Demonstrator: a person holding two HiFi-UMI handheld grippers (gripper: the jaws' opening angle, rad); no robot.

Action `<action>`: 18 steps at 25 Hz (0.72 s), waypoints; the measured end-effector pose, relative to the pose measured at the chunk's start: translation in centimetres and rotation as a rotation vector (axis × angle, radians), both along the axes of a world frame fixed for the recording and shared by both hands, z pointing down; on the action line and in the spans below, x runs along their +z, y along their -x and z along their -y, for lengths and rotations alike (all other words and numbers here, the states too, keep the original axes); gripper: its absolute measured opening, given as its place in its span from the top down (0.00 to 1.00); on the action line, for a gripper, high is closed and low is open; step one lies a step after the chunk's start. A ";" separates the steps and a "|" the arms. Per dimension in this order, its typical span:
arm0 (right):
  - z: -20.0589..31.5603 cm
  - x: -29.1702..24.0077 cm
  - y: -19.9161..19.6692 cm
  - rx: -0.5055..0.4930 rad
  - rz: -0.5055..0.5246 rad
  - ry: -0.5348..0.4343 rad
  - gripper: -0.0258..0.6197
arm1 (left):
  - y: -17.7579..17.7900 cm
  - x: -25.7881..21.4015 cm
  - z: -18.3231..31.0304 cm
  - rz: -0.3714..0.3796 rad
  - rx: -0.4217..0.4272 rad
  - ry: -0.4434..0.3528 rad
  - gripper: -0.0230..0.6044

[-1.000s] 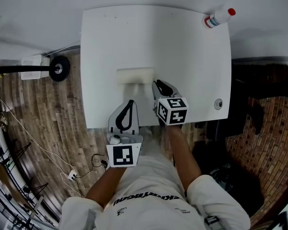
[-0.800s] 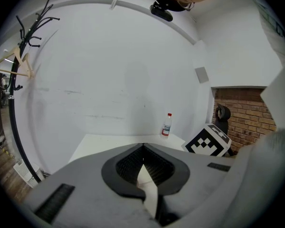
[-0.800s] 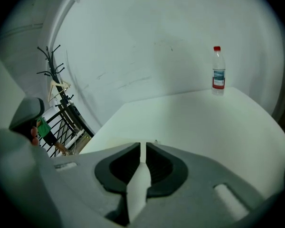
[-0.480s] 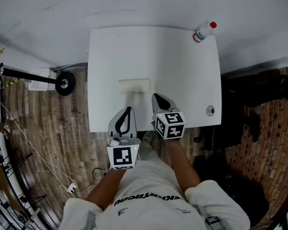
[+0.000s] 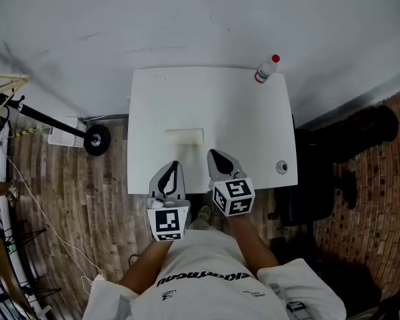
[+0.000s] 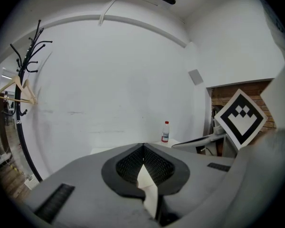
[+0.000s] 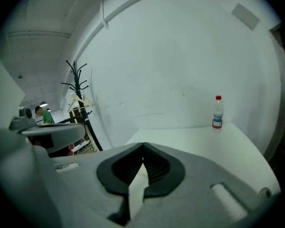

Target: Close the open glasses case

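The glasses case is a pale, low oblong lying flat on the white table, left of its middle. I cannot tell from here how its lid stands. Both grippers hang over the table's near edge, a short way from the case and touching nothing. My left gripper is just below the case with its jaws shut and empty; its tips meet in the left gripper view. My right gripper is to the lower right of the case, also shut and empty. The case is hidden in both gripper views.
A clear bottle with a red cap stands at the table's far right corner. A round grommet sits near the right front corner. A coat stand is left of the table, a dark chair on the right.
Both grippers have drawn back from the case to the table's near edge. The head view has risen and pulled away, so the table looks smaller.
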State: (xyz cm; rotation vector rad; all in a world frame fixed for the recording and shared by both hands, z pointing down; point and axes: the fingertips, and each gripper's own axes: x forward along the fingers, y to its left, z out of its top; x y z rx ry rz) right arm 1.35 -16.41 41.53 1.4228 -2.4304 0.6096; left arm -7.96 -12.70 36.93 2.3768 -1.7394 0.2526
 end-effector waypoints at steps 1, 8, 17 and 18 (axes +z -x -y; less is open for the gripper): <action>-0.2 -0.6 -0.1 -0.002 0.003 -0.017 0.97 | -0.1 -0.3 0.0 0.005 0.004 -0.007 0.97; -2.7 -3.9 -1.0 -0.024 0.020 -0.084 0.97 | -1.3 -2.0 -1.4 0.015 0.024 -0.023 0.97; -3.9 -6.5 -0.6 -0.046 0.036 -0.157 0.97 | -1.0 -4.0 -1.6 -0.012 0.010 -0.050 0.97; -4.0 -6.7 -0.5 -0.048 0.039 -0.162 0.97 | -1.1 -4.2 -1.7 -0.018 0.013 -0.048 0.97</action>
